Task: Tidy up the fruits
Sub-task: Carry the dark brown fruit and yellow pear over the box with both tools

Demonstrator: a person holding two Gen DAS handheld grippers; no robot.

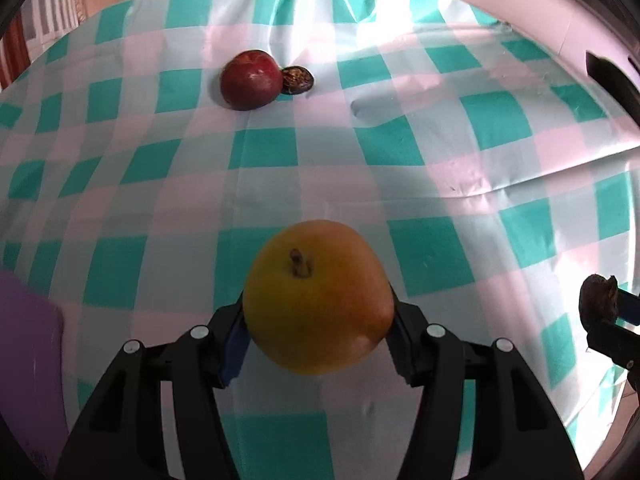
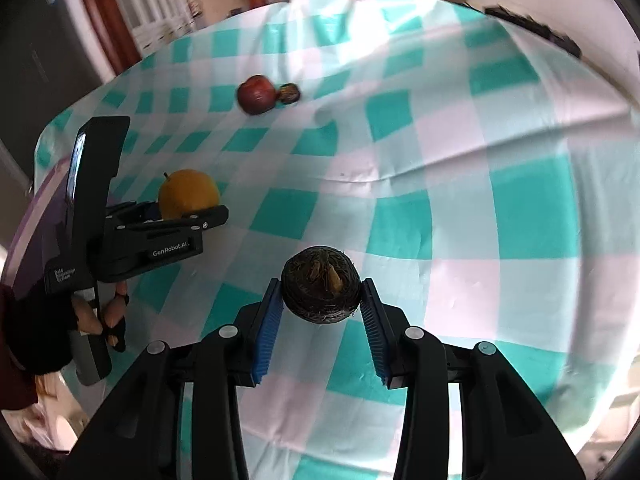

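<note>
A yellow-orange fruit (image 1: 318, 296) with a short stem sits between the fingers of my left gripper (image 1: 318, 308), and both pads press its sides. The right wrist view shows the same fruit (image 2: 188, 194) in the left gripper (image 2: 188, 210), low over the cloth at the left. My right gripper (image 2: 320, 286) is shut on a dark brown, hairy round fruit (image 2: 320, 290). That fruit (image 1: 596, 304) also shows at the right edge of the left wrist view. A red apple (image 1: 251, 80) (image 2: 256, 95) lies farther back, with a small dark fruit (image 1: 297, 79) (image 2: 289, 93) touching its right side.
A teal-and-white checked cloth (image 1: 400, 152) with wrinkles covers the table. A purple plate (image 1: 28, 340) (image 2: 36, 208) sits at the left edge. A gloved hand (image 2: 104, 312) holds the left gripper's handle. Kitchen furniture stands beyond the far edge.
</note>
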